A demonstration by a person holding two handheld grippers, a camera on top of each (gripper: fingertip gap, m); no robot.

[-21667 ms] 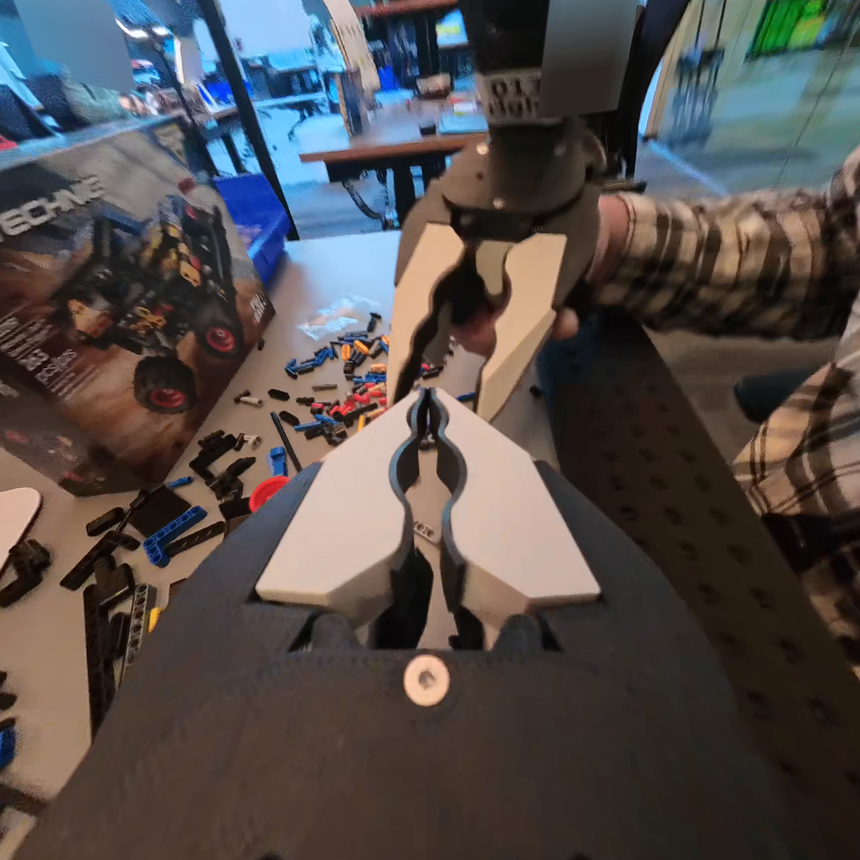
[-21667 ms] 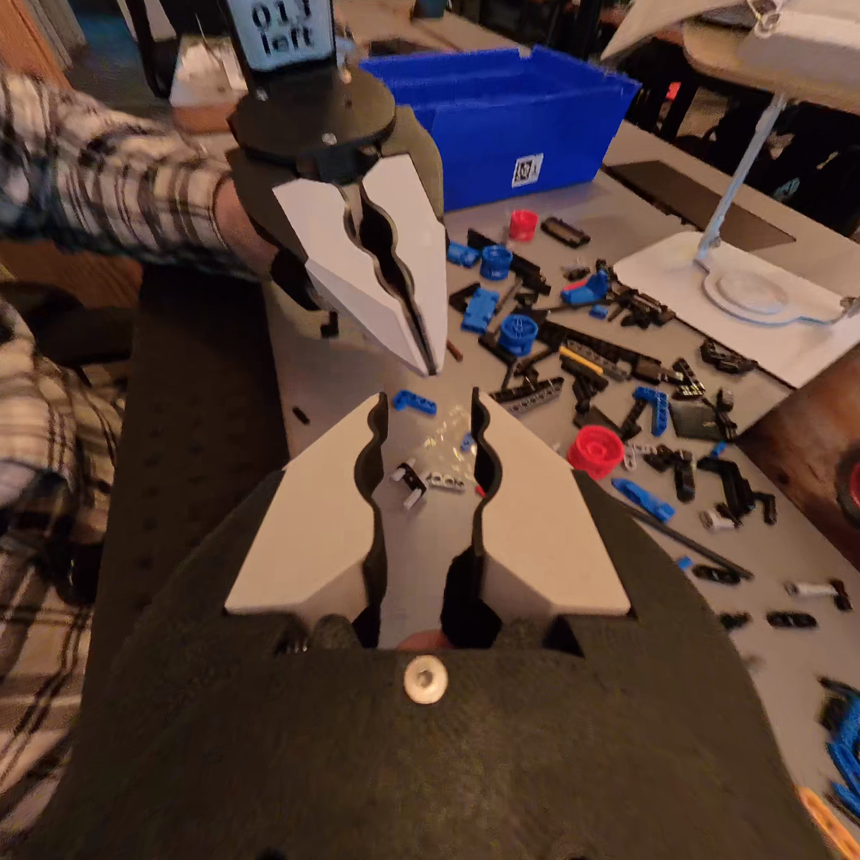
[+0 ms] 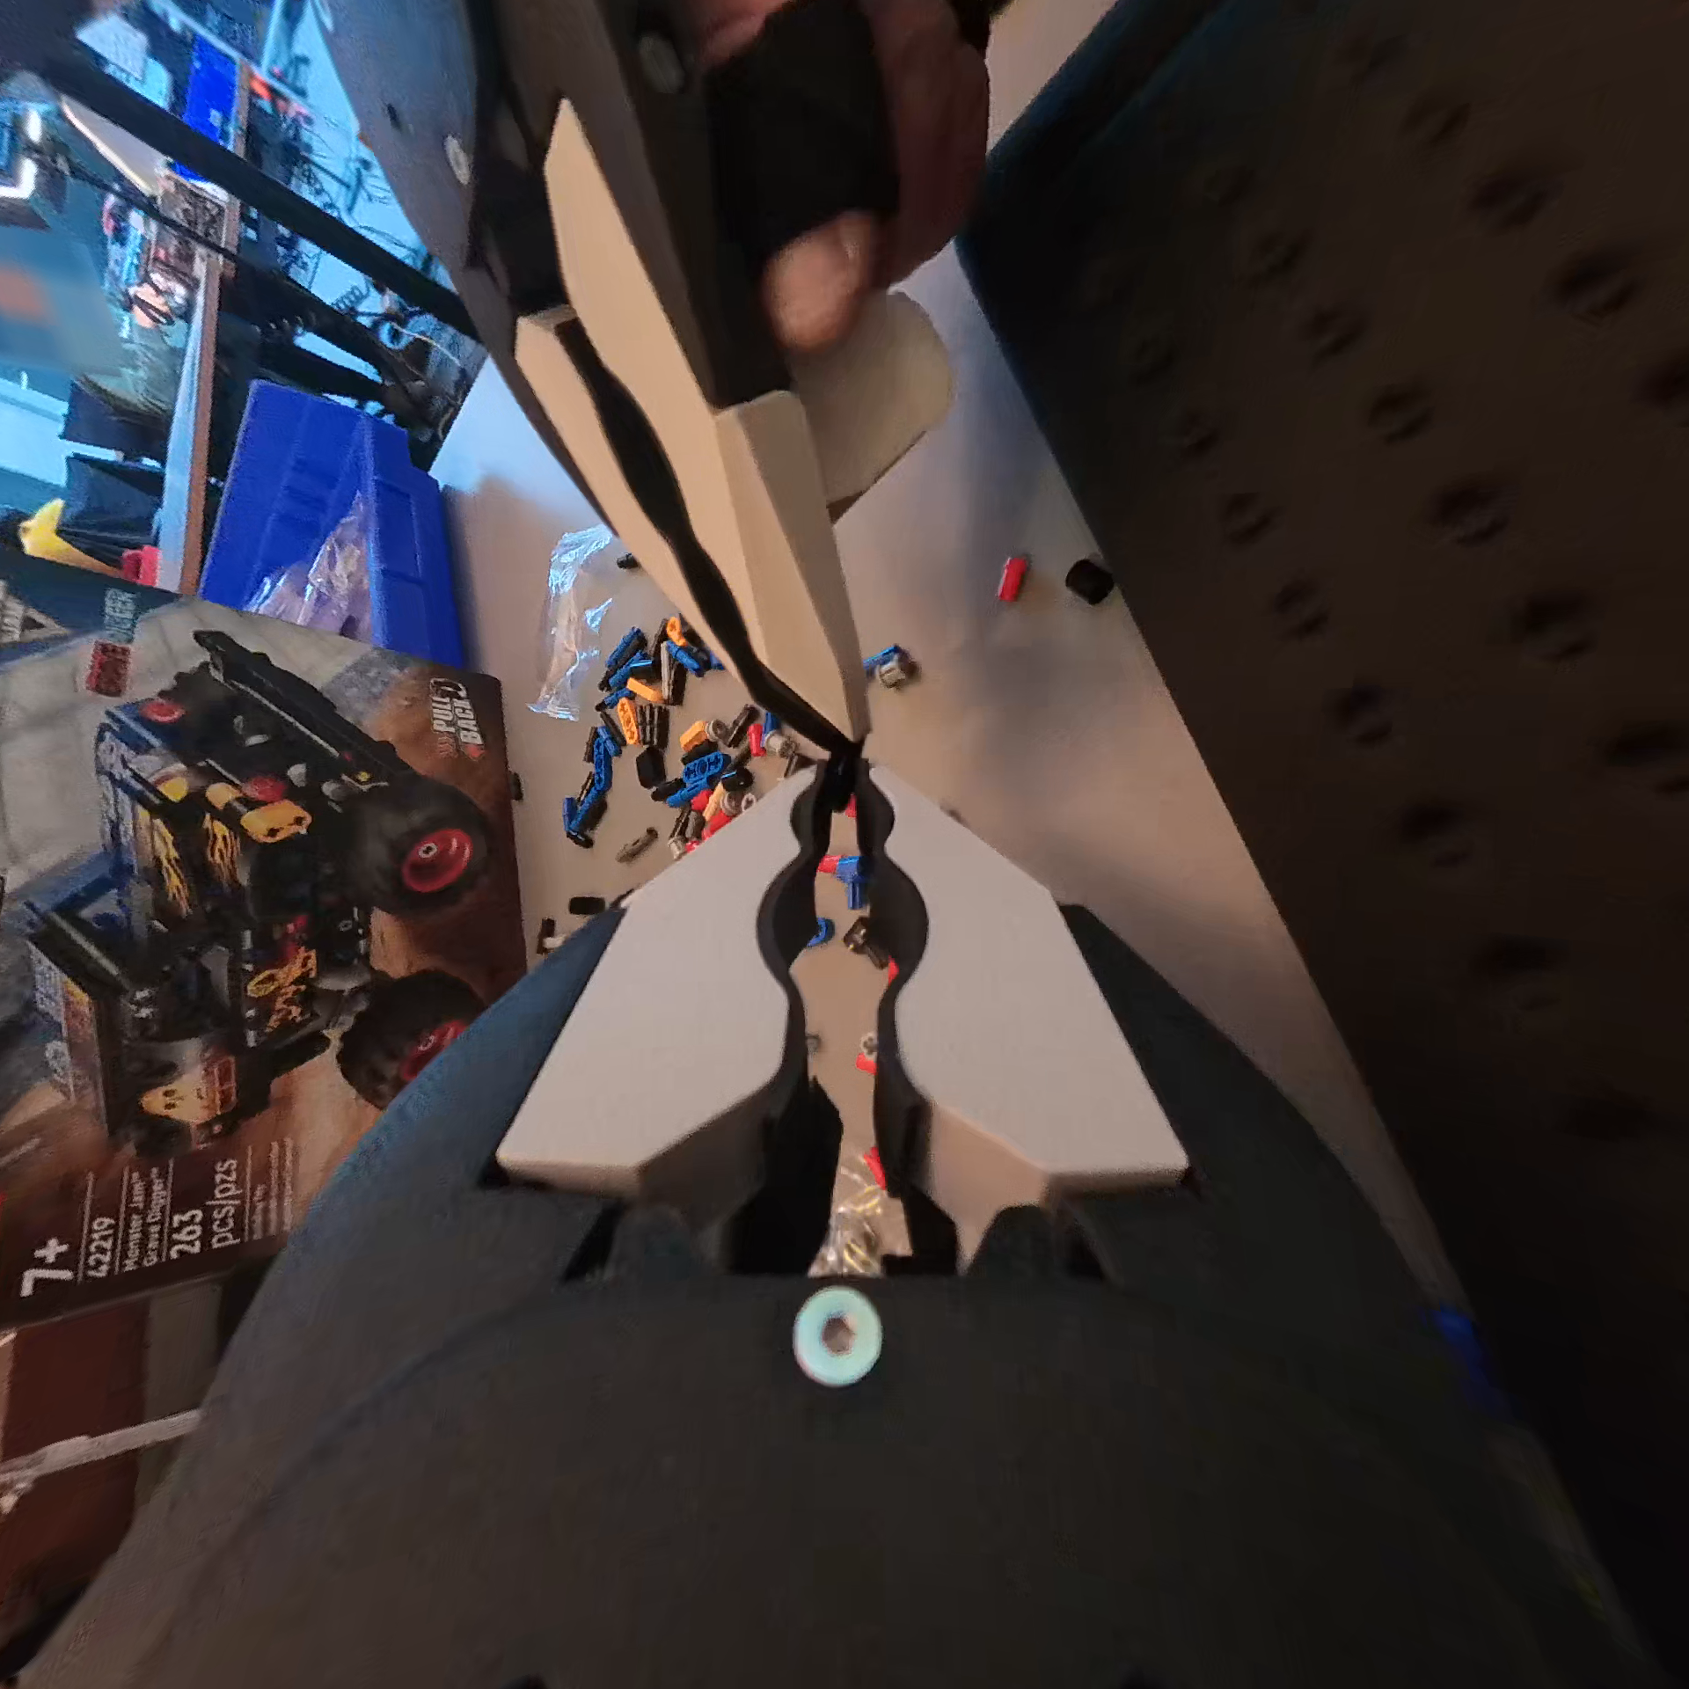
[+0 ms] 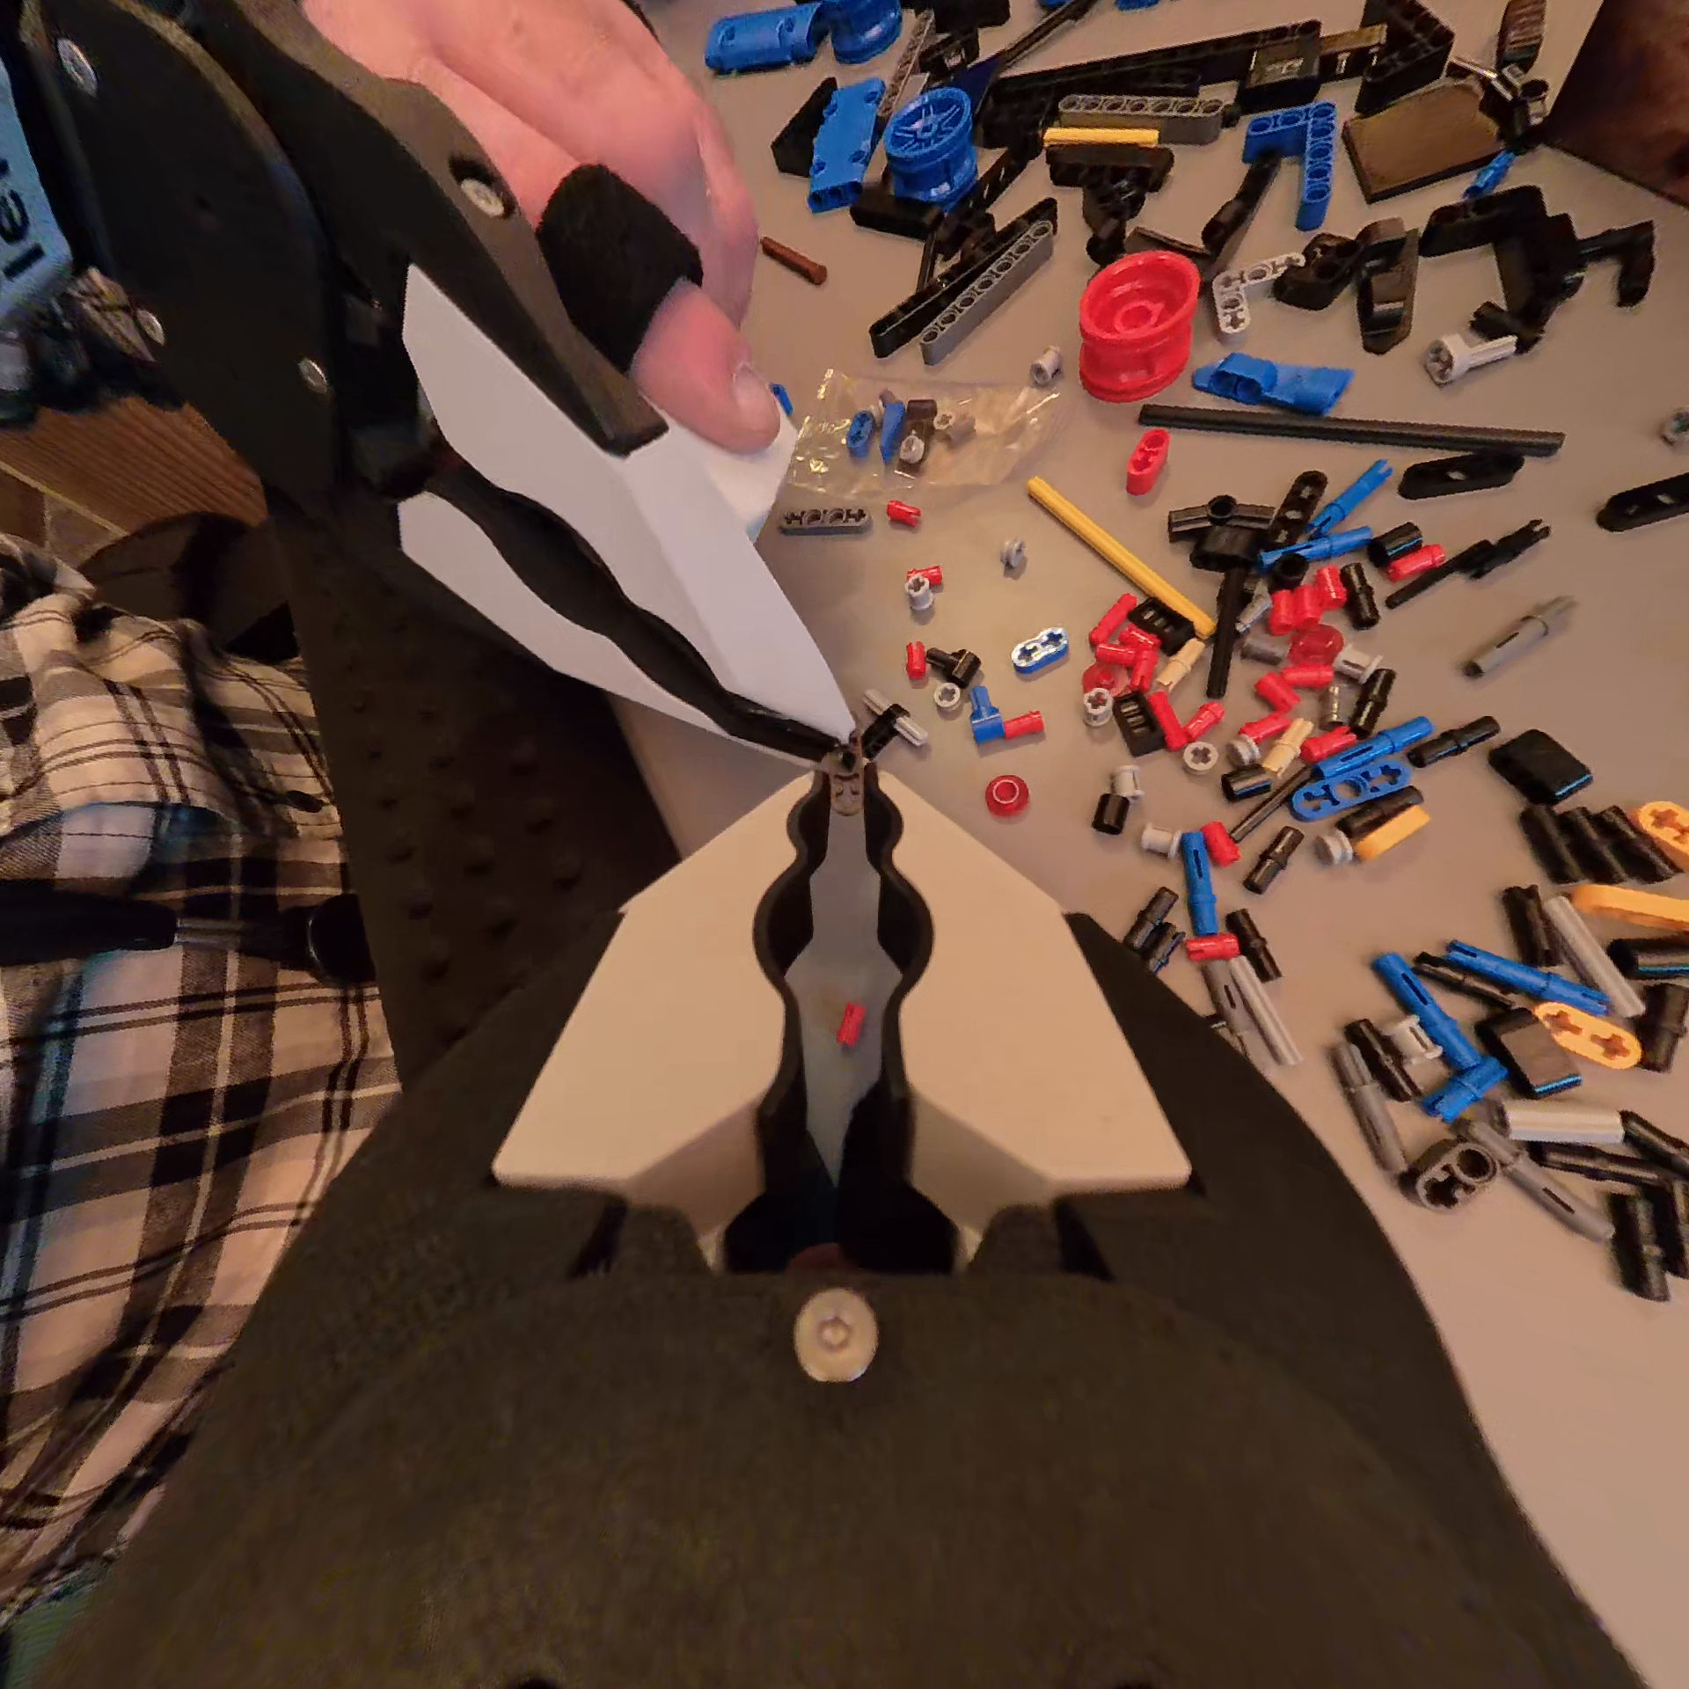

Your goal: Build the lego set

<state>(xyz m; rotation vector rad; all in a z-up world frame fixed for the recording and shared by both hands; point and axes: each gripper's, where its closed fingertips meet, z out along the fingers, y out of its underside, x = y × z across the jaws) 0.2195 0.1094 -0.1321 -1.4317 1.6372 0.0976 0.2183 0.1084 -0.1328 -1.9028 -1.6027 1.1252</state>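
Where the two grippers meet tip to tip above the worktop (image 4: pixel 914 1371), one small dark connector piece (image 4: pixel 848 788) is pinched, largely hidden. Right gripper (image 4: pixel 845 777) jaws clamp its near end; left gripper (image 3: pixel 836 777) jaws seemingly grip the far end. Its long axis points away from the right gripper's camera.
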